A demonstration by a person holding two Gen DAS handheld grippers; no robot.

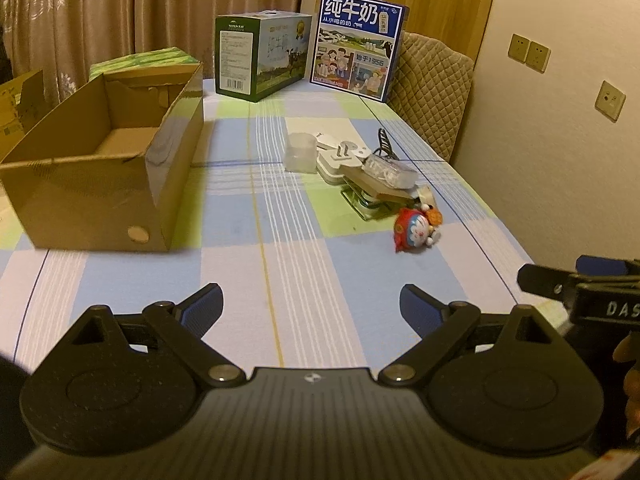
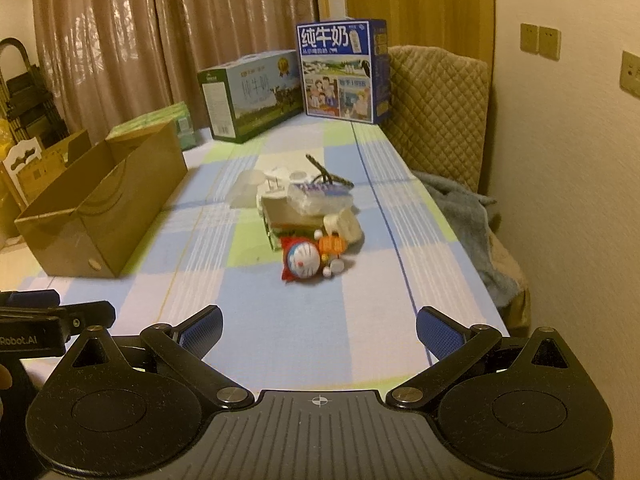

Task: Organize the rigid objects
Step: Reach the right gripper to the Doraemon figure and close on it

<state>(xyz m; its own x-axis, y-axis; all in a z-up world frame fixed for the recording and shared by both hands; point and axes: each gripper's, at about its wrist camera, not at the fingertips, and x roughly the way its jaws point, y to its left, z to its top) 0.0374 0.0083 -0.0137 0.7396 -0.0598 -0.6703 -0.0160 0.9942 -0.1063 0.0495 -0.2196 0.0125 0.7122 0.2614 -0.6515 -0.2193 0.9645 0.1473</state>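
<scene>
Nearest in each wrist view are the blue-padded black grippers, both empty, jaws standing wide apart over the near edge of the checked blue, green and white tablecloth (image 1: 304, 280). The left gripper (image 1: 311, 304) sits beside the right gripper (image 2: 319, 326), close together near that edge, neither touching anything.

Beyond them, toward the table's right-hand edge, lies the round red-and-blue cartoon cat figurine (image 2: 302, 262), the closest piece of a small heap. It lies almost dead ahead of the right gripper's jaws, only slightly left of their midline, while from the left gripper it lies well off to the right (image 1: 416, 234). So I judge the right hand the nearer and better lined up for a first pick. The figurine looks tipped on its side, its longer dimension running roughly across the jaws' line of approach.

Touching it behind are a cream plastic piece (image 2: 344, 226), a flat brown card (image 2: 288, 212), a clear crinkled wrapper (image 2: 320, 196), white plugs and a frosted plastic cup (image 1: 301, 152).

Further left, the open brown cardboard box (image 1: 100, 184) stands empty near the left edge, the likely destination. Two milk cartons stand at the far edge.
</scene>
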